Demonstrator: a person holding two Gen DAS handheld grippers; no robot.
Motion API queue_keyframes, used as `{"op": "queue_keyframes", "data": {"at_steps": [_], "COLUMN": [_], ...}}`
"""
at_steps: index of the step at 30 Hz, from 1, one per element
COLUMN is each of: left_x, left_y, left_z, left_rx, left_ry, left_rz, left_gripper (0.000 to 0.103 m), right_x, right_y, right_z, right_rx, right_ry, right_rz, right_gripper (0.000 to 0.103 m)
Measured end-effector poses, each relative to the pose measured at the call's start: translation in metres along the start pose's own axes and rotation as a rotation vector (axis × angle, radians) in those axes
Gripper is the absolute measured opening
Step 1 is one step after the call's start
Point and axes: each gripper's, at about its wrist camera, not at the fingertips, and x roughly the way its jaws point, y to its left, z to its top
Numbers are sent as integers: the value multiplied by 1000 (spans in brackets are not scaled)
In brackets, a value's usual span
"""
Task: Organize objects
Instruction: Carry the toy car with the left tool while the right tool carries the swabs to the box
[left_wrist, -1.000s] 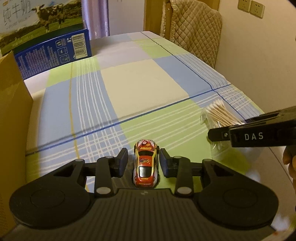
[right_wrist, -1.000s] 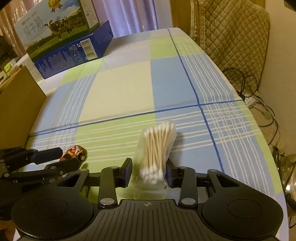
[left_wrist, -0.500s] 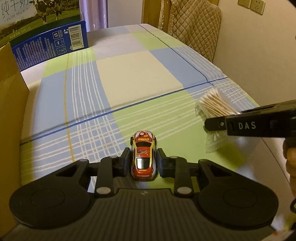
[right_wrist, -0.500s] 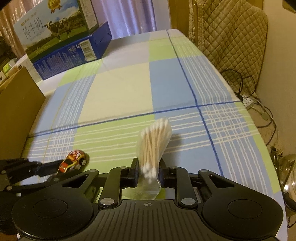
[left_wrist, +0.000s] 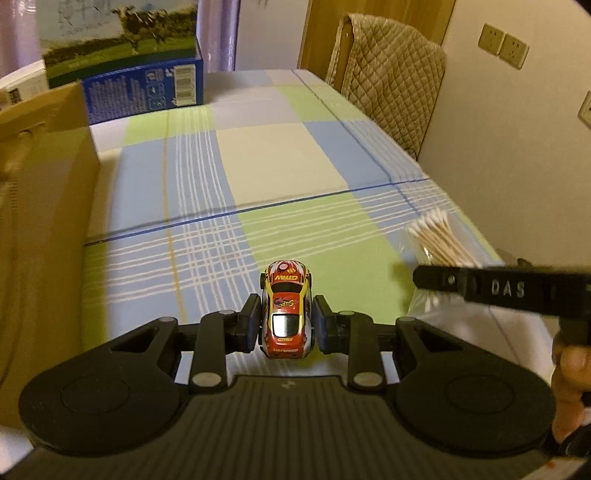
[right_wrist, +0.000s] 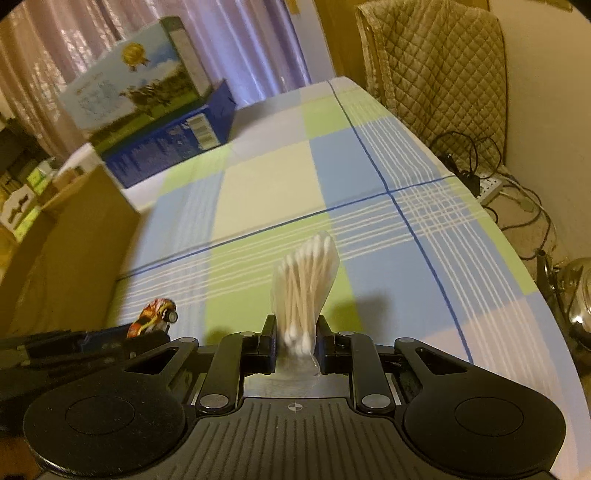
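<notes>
A small red and yellow toy car sits between the fingers of my left gripper, which is shut on it and holds it above the checked tablecloth. My right gripper is shut on a clear bag of cotton swabs, lifted off the cloth with the swabs pointing away. In the left wrist view the swab bag shows at the right behind the right gripper's black finger. The right wrist view catches the toy car at lower left.
A brown cardboard box stands along the left side. A blue milk carton box lies at the far left of the table. A chair with a quilted cover is at the far right. Cables and a power strip lie on the floor.
Both grippers closed on their objects and lifted: the left one on the toy car, the right one on the swab bag, which now stands clear of the cloth. Both views tilted upward.
</notes>
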Motion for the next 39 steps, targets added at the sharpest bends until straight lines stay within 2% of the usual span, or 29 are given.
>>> {"op": "queue_keyframes", "data": {"at_steps": [8, 18, 26, 39], "left_x": [-75, -141, -174, -200], "left_y": [-7, -8, 6, 31], "left_z": [-21, -49, -61, -73], "left_rx": [-16, -9, -33, -73], "left_ry": [-49, -83, -105, -114], "left_rz": [12, 43, 80, 125], "left_gripper": [25, 25, 25, 25], "right_x": [-62, -104, -115, -112], "right_y": [35, 68, 98, 135], "right_z": [-31, -57, -66, -73], "right_rx": [-86, -150, -218, -292], "right_ry": [-34, -48, -42, -23], "right_rz": [32, 68, 104, 159], "right_gripper": [16, 16, 16, 16]}}
